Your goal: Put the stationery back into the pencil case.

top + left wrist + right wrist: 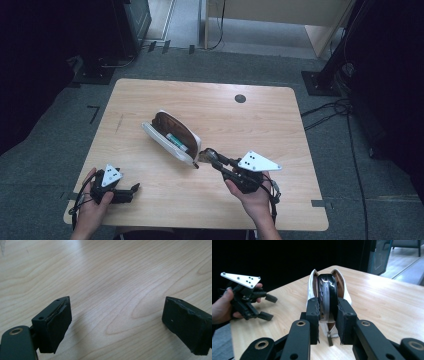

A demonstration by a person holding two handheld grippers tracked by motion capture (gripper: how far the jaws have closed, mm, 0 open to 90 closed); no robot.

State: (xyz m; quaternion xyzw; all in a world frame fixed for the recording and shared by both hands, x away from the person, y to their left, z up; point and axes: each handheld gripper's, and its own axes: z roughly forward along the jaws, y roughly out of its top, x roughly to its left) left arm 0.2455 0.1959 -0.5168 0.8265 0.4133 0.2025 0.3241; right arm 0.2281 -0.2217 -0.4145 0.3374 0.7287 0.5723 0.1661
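The right gripper [328,322] is clenched on a glossy black, rounded object [327,296], its two pads pressing the object's flat sides near the lower end. What the object is stays hard to tell from the right gripper view; it looks like a small dark case or roll with a shiny wrap. In the high view the right gripper [209,154] holds this dark object [206,152] just at the near end of a white pencil pouch [170,137], whose brown lining shows through its open mouth. A green-and-white item [176,142] lies inside the pouch. A zipper pull [330,339] hangs below the held object.

The left gripper [116,325] is released, its jaws spread wide with only bare wood grain between them. In the high view the left gripper [131,191] sits low over the near left part of the wooden table [260,125], well apart from the pouch, held in the person's left hand [92,207]. The right hand [255,197] grips its tool near the table's front edge. A dark round grommet [240,98] sits in the tabletop toward the far side.
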